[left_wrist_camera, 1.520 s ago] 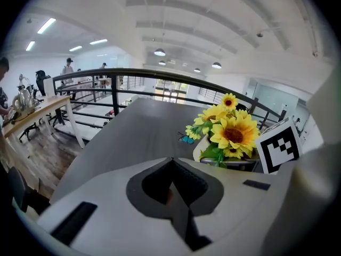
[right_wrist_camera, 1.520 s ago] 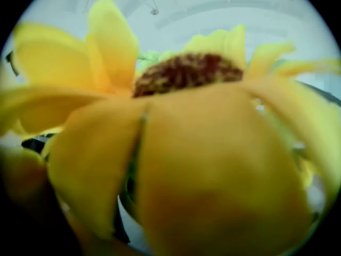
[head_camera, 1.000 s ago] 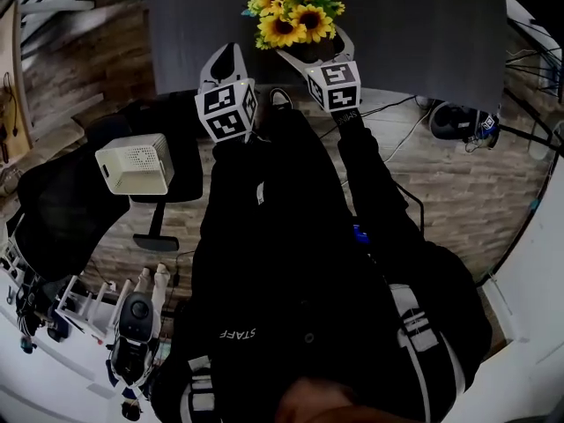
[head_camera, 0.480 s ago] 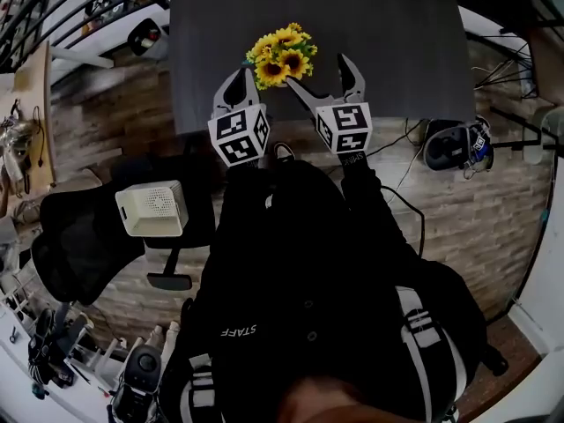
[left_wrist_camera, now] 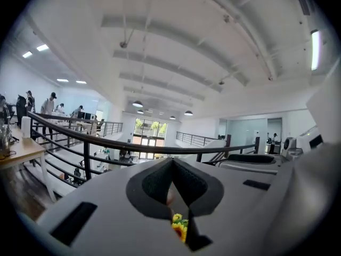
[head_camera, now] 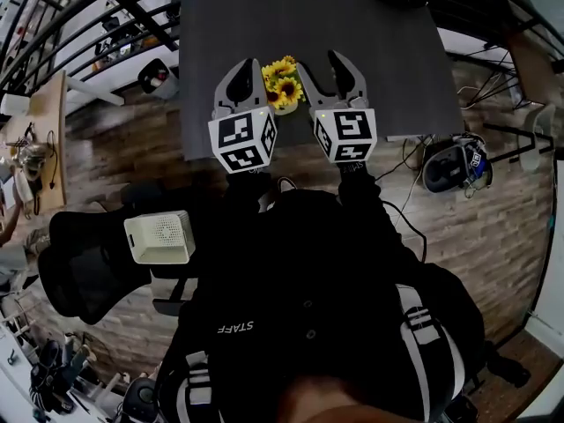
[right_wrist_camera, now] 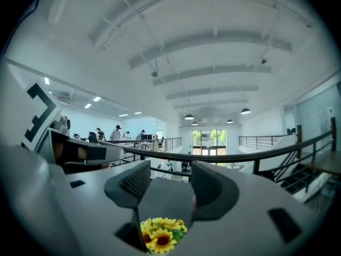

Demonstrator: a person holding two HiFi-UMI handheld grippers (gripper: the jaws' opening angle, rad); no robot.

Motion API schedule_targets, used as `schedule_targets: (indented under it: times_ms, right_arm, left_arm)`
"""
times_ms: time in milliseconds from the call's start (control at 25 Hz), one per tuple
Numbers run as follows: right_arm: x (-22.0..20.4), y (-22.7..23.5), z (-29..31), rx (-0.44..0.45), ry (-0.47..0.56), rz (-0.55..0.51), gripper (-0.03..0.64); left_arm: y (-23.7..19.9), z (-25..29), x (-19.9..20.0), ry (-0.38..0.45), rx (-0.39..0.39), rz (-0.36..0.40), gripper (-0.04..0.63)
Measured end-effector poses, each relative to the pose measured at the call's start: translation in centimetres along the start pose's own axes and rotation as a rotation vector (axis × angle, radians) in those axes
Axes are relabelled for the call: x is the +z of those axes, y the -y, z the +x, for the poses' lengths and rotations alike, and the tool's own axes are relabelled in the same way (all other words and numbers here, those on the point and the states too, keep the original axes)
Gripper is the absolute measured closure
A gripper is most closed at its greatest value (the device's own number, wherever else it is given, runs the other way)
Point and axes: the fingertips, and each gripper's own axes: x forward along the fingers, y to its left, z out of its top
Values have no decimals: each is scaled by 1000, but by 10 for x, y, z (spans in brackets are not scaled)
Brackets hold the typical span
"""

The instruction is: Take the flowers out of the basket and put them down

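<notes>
I hold both grippers up over the dark table [head_camera: 388,51], and they point nearly level toward a black railing [left_wrist_camera: 85,138] and a bright hall with a white ceiling.

My left gripper [head_camera: 240,70] has its jaws together. The dark pads meet at the tips and hold nothing. Only a thin slit stays under the meeting point, and a small piece of yellow shows low in it.

My right gripper [head_camera: 324,69] has its jaws partly apart, with a middle gap, and they have just been closing. Nothing is between the pads.

The sunflowers [head_camera: 282,85] stand on the table below my jaws and touch neither pair. From above, the bunch lies between my two grippers, just beside the inner jaw of each one. In the right gripper view it shows low in the gap, under the pads, with the grey table top behind it.
</notes>
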Motion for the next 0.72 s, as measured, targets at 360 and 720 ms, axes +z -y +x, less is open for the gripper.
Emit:
schedule_targets:
  times_ms: [360, 720]
  right_arm:
    - [27, -8, -11, -40, 10, 5, 592]
    - [47, -28, -18, 9, 39, -7, 603]
  left_arm:
    - [21, -16, 25, 31, -49, 61, 598]
    - [19, -29, 31, 30, -37, 77, 598]
